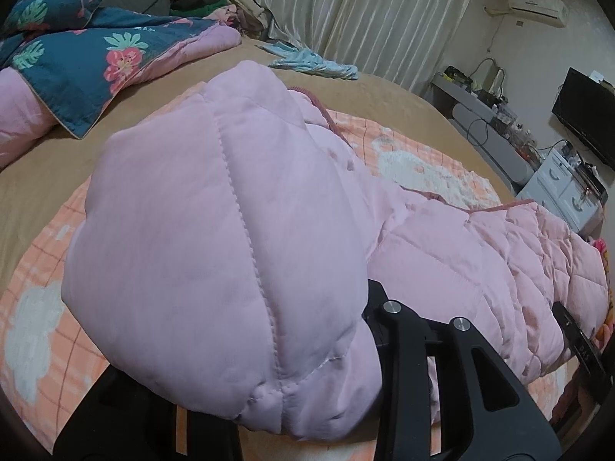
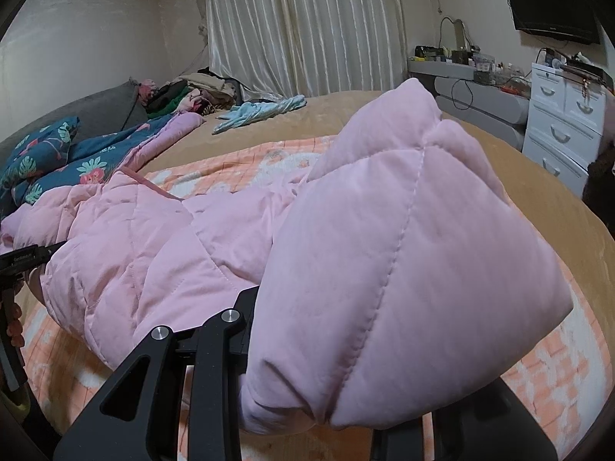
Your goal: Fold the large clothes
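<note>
- Fabric fills the near view on both sides — each pair of my fingers is pinching a bunched end of the pink padded jacket point(image 1: 215, 253), the left gripper point(image 1: 326, 392) mostly buried under the puff, the right gripper point(image 2: 307, 395) likewise with only its black linkage showing.
- Step in hand, as I judge it: one edge of the jacket is lifted between my two hands, ready to be carried over the rest of the garment for a fold.
- Next move calls for both hands to travel together at the same height, so the held edge stays straight, then to lower it squarely onto the far part before I let go.
- The jacket is quilted, thick and springy, with a darker pink trim; it will likely bulge, not crease flat.
- Its body sags between my grips and rests on the orange checked blanket point(image 2: 246, 161) spread over the bed point(image 1: 42, 176).
- Farther off lie a blue floral quilt point(image 1: 73, 61), a light blue garment point(image 2: 257, 112) and a clothes pile point(image 2: 192, 92) by the curtains point(image 2: 303, 27).
</note>
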Motion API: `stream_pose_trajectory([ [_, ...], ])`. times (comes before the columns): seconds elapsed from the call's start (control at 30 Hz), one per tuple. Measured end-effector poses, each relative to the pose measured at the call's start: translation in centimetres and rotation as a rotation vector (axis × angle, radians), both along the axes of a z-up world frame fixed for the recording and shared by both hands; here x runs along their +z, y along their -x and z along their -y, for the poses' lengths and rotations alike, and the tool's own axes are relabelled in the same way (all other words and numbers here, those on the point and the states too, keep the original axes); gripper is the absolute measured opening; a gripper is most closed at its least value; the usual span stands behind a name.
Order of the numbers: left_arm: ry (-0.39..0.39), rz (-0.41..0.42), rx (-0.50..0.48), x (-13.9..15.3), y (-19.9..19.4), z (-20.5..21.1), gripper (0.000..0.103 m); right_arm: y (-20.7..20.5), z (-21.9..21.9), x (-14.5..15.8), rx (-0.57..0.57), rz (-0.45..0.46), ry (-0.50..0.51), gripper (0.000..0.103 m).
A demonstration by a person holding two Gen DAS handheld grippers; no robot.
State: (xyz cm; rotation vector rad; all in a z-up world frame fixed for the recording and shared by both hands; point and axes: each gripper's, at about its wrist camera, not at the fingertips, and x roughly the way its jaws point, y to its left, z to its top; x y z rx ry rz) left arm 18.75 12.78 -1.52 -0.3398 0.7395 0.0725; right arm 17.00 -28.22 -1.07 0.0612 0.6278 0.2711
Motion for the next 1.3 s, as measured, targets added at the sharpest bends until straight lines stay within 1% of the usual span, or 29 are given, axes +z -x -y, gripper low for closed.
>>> stream_pose_trajectory([
  [0.2, -0.005, -0.013, 0.001, -0.8, 1.1, -0.2, 0.027, 0.8, 0.1, -0.5, -0.020, -0.034, -0.023, 0.029],
  [0.3, -0.006, -0.017, 0.001, -1.4, 1.7, -0.3, 0.028, 0.9, 0.5, -1.2, -0.039, -0.068, -0.042, 0.030],
  [0.5, -0.005, -0.025, 0.004, -2.9, 2.5, -0.4, 0.031, 0.2, 1.5, -3.0, -0.091, -0.176, -0.111, 0.037],
  [0.53, -0.007, -0.027, 0.005, -3.1, 2.5, -0.4, 0.032, -0.1, 1.9, -3.5, -0.104, -0.206, -0.134, 0.039],
  [0.7, -0.011, -0.031, 0.016, -3.9, 2.7, -0.5, 0.038, -0.7, 3.0, -5.3, -0.145, -0.290, -0.234, 0.052],
  [0.8, -0.003, -0.040, 0.023, -4.3, 2.8, -0.6, 0.041, -0.9, 3.8, -6.0, -0.176, -0.329, -0.284, 0.065],
  [0.87, 0.006, -0.048, 0.028, -4.4, 2.8, -0.8, 0.045, -0.9, 4.4, -6.4, -0.207, -0.350, -0.294, 0.083],
  [0.93, 0.017, -0.055, 0.034, -4.5, 3.0, -1.0, 0.049, -0.6, 4.7, -6.4, -0.235, -0.365, -0.285, 0.091],
  [1.0, 0.037, -0.069, 0.037, -4.5, 3.3, -1.4, 0.055, -0.3, 4.8, -6.1, -0.237, -0.365, -0.284, 0.093],
  [1.07, 0.050, -0.089, 0.041, -4.3, 3.7, -1.8, 0.068, 0.4, 4.7, -5.4, -0.243, -0.357, -0.258, 0.093],
  [1.1, 0.056, -0.097, 0.041, -4.2, 3.9, -2.0, 0.071, 0.9, 4.7, -5.1, -0.248, -0.351, -0.245, 0.093],
  [1.17, 0.065, -0.114, 0.043, -3.9, 4.7, -2.4, 0.081, 2.1, 4.8, -4.3, -0.254, -0.330, -0.223, 0.093],
  [1.2, 0.064, -0.118, 0.043, -3.7, 5.0, -2.7, 0.083, 2.6, 4.8, -4.1, -0.255, -0.322, -0.217, 0.093],
  [1.23, 0.059, -0.122, 0.044, -3.4, 5.4, -2.7, 0.087, 3.4, 4.8, -3.6, -0.256, -0.305, -0.204, 0.093],
  [1.3, 0.048, -0.130, 0.043, -2.6, 6.5, -2.8, 0.090, 4.6, 4.7, -2.5, -0.256, -0.279, -0.178, 0.094],
])
